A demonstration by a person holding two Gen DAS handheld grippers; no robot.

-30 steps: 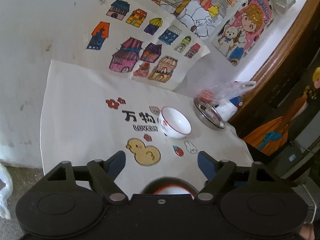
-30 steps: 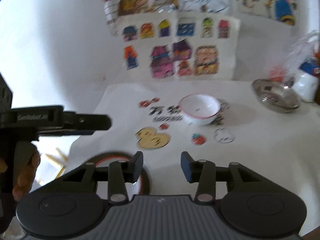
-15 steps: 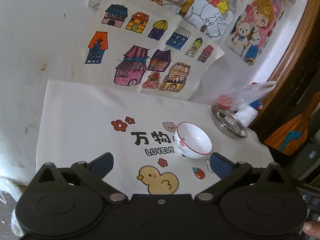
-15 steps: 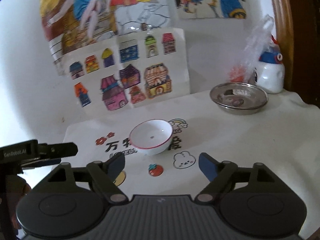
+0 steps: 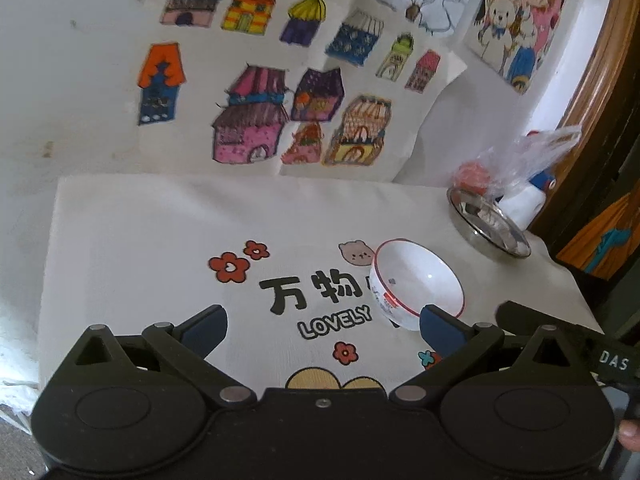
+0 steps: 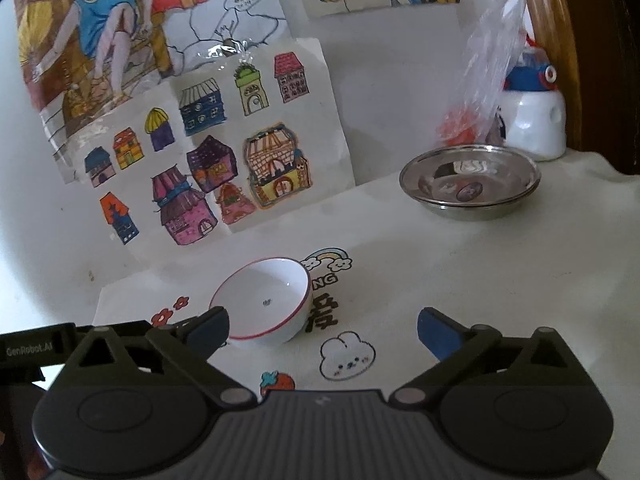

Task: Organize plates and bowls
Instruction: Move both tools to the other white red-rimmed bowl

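A white bowl with a red rim (image 5: 416, 282) (image 6: 264, 302) stands upright on the printed cloth, near the middle of the table. A steel plate (image 5: 486, 228) (image 6: 470, 180) rests at the far right, close to the wall. My left gripper (image 5: 322, 328) is open and empty, hovering over the cloth with the bowl just ahead of its right finger. My right gripper (image 6: 323, 326) is open and empty too, the bowl lying just beyond its left finger. Part of the right gripper's body shows at the right edge of the left wrist view.
A printed white cloth (image 5: 160, 248) (image 6: 480, 280) covers the table. Drawings (image 5: 280, 92) (image 6: 208, 152) hang on the wall behind. A clear plastic bag (image 6: 488, 68) and a white and blue figure (image 6: 532, 120) stand behind the steel plate. A wooden frame (image 5: 600, 56) borders the right.
Both grippers have lifted and moved forward toward the bowl. The right gripper has opened wider and swung right. The plate seen under the grippers a second ago is out of view.
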